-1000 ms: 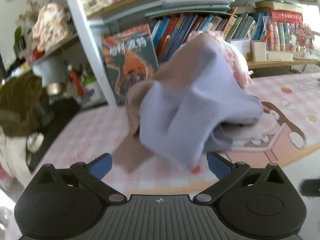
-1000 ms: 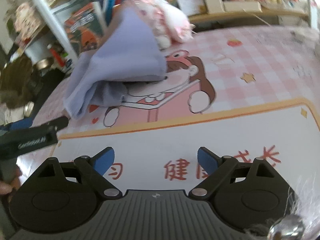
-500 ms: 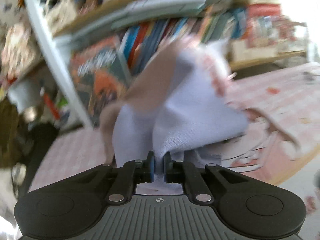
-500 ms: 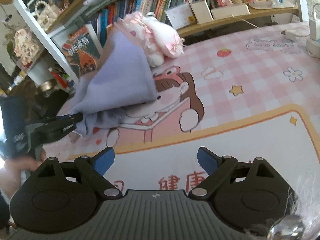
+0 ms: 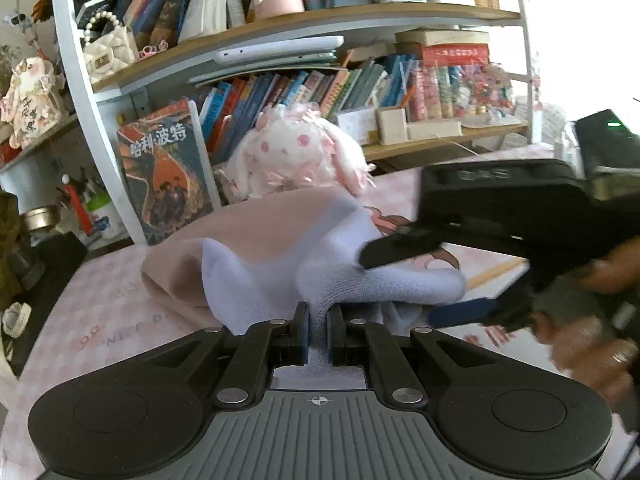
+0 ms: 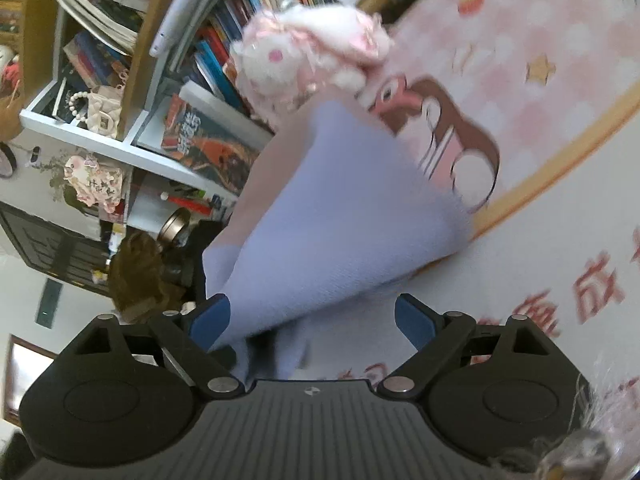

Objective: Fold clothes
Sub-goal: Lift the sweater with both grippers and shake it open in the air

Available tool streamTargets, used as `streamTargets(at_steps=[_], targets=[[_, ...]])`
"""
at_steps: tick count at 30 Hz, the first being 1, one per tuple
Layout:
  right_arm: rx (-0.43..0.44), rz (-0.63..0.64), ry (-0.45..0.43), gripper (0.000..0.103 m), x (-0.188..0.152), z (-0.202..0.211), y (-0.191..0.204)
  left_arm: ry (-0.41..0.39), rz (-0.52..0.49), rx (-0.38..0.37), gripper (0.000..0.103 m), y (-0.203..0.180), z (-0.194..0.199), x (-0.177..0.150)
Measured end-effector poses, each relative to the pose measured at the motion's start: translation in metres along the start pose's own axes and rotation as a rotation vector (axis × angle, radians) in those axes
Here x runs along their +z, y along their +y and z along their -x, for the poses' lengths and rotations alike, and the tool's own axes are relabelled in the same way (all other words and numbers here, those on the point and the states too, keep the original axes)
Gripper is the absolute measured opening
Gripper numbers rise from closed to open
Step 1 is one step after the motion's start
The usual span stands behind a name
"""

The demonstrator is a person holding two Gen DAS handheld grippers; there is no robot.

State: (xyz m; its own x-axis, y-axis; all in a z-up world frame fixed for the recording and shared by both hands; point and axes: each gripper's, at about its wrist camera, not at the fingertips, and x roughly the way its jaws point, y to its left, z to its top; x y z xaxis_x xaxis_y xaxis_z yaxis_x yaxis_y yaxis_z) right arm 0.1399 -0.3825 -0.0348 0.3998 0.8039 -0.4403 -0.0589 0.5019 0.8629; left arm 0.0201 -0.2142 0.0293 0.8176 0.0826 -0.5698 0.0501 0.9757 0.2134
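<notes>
Left wrist view: the left tool [image 5: 318, 334], at lower centre of the frame, had its fingers pinched nearly together on a fold of the lilac-and-beige garment [image 5: 320, 256]. The garment lay bunched on the pink checked counter [image 5: 92, 304], its long axis running from left of centre to right of centre, directly beyond the tool. The right tool [image 5: 404, 280] entered from the right edge, fingers spread, one above and one below the garment's right end.

Right wrist view: the right tool [image 6: 312, 322] stood wide open at lower centre. The garment [image 6: 336, 216] rose from between its fingers toward upper centre, tilted slightly right, touching the left finger. A plush toy [image 6: 312, 52] sat beyond, before the bookshelf [image 6: 132, 92].
</notes>
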Motion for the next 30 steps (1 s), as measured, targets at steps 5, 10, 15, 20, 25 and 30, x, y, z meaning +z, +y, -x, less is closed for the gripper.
streamTargets(at_steps=[5,10,15,20,25,30], targets=[[0.033,-0.130,0.004,0.048,0.000,-0.007,-0.009,0.036,-0.067,0.021,0.007,-0.003,0.003,-0.010],[0.026,-0.161,-0.026,0.015,0.005,-0.004,-0.018,0.054,-0.067,-0.009,0.007,-0.001,-0.001,-0.009],[0.133,-0.032,-0.194,0.011,0.031,0.037,0.017,-0.132,-0.077,-0.102,0.006,-0.005,0.021,0.034],[0.299,0.360,-0.472,0.010,0.074,0.112,0.119,-0.502,0.003,-0.258,0.006,0.007,0.079,0.106],[0.559,0.654,-0.633,0.010,0.090,0.174,0.224,-0.801,0.174,-0.415,0.006,0.047,0.137,0.142],[0.506,0.775,-0.475,0.010,0.098,0.152,0.276,-0.642,0.325,-0.463,0.007,0.086,0.109,0.124]])
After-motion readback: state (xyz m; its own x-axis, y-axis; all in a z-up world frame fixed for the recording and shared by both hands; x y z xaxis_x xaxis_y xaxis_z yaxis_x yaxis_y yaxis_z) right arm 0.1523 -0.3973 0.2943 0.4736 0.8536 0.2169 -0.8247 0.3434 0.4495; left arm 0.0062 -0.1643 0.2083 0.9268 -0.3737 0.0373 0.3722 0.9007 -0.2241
